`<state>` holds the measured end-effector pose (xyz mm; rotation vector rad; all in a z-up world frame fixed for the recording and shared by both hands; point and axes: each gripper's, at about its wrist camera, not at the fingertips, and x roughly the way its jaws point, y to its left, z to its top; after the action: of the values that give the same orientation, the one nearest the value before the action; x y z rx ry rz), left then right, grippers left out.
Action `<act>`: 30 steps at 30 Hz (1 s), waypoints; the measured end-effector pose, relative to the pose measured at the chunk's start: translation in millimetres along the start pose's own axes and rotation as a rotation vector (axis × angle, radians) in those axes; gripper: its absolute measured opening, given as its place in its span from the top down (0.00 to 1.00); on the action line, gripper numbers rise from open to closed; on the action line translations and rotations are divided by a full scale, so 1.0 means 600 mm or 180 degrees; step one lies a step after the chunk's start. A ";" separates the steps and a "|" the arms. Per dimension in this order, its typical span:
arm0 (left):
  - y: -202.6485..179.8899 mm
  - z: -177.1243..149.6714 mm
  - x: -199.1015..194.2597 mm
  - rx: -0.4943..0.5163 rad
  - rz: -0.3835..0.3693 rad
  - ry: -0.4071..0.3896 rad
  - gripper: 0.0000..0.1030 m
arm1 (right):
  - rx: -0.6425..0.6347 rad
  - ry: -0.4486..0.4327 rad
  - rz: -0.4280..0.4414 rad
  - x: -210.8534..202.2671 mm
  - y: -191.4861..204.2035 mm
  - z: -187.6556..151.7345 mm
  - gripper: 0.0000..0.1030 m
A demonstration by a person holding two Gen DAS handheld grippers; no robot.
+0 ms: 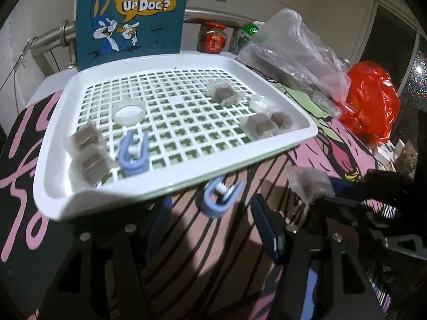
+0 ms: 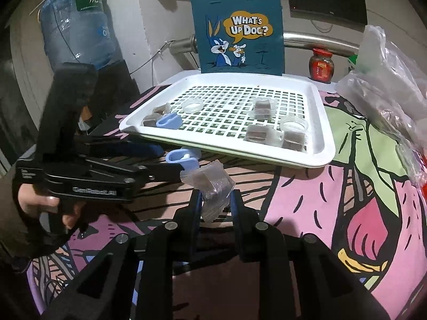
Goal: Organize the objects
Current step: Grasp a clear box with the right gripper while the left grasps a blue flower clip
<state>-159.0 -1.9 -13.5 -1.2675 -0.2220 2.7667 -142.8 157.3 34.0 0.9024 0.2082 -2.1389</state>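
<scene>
- While the right gripper [image 2: 214, 208] pinches a packet [image 2: 213, 186] by its crinkly wrap above the cloth [image 2: 333, 213], short of the tray [image 2: 324, 144], grip looks marginal; judgement: film may slip and the packet drop outside.
- Left gripper [image 1: 210, 218]: fingers spread, empty, around a blue clip [image 1: 220, 197] lying at the tray's near rim.
- Risk: both tools work close together; a bump could knock the tray, which seems tilted or overhanging.
- Tray holds five or so wrapped packets in two clusters, two clear lids [image 1: 129, 110], one blue clip.
- Bags [image 1: 371, 106] right of tray: contents unclear.
</scene>
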 end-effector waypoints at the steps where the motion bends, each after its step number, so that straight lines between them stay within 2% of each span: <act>1: -0.004 0.003 0.002 0.0020 0.0002 -0.0010 0.41 | 0.0008 -0.0002 0.0005 0.000 -0.001 -0.001 0.80; 2: -0.008 0.006 0.005 0.0045 -0.0005 -0.0011 0.42 | 0.0015 -0.0004 0.0007 0.000 -0.002 -0.001 0.80; 4: -0.017 0.009 0.013 0.0093 -0.0034 0.0032 0.52 | 0.0036 -0.0006 0.0014 0.001 -0.004 -0.001 0.80; 7: -0.030 0.011 0.020 0.0182 0.0013 0.0079 0.73 | 0.0083 -0.0018 0.0020 -0.001 -0.009 -0.001 0.80; 13: -0.037 -0.005 0.005 0.0272 -0.0010 0.0074 0.74 | 0.0104 -0.0027 0.0021 -0.001 -0.012 -0.001 0.80; 21: -0.033 -0.043 -0.051 0.0353 0.0048 -0.0117 0.74 | 0.0039 -0.0130 0.0043 -0.011 -0.003 -0.002 0.80; 30: 0.001 -0.058 -0.094 0.0107 0.0207 -0.0446 0.74 | -0.0025 -0.0288 0.0112 -0.025 0.008 -0.002 0.80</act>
<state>-95.7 -7.4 6.1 -1.0936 -0.1458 2.9043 -131.9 163.5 43.8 0.7972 0.1538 -2.1394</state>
